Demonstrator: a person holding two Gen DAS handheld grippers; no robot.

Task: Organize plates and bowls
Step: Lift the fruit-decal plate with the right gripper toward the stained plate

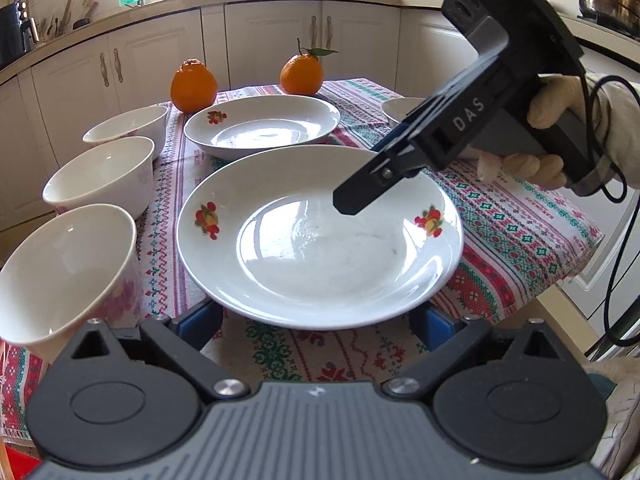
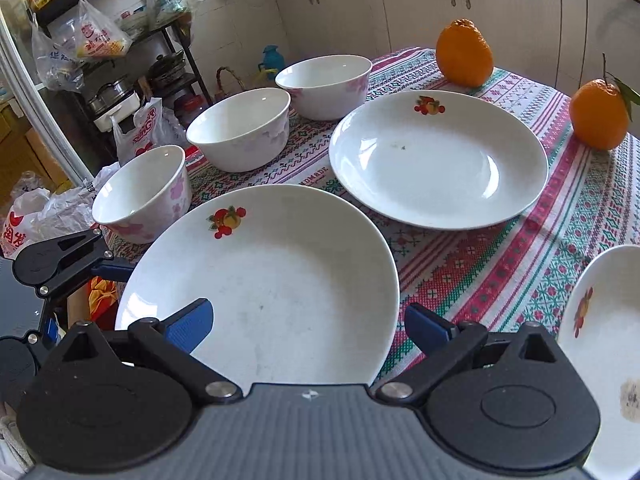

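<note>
A white plate with fruit prints point(image 1: 320, 240) lies on the patterned cloth, right in front of my left gripper point(image 1: 316, 326), whose open blue fingers sit under its near rim. The same plate point(image 2: 272, 280) fills the right wrist view. My right gripper point(image 2: 308, 328) is open, one finger over the plate's rim, the other beside it; it also shows in the left wrist view point(image 1: 354, 202) above the plate. A second plate point(image 1: 262, 124) point(image 2: 438, 160) lies behind. Three white bowls point(image 1: 104, 176) point(image 2: 240, 132) stand in a row on the left.
Two oranges point(image 1: 194, 86) point(image 1: 302, 74) sit at the table's far edge. A third plate point(image 2: 604, 344) lies at the right. Its rim shows behind my right gripper in the left wrist view point(image 1: 400, 110). Kitchen cabinets point(image 1: 260, 40) stand behind; bags and a shelf point(image 2: 100, 40) stand beyond the left table edge.
</note>
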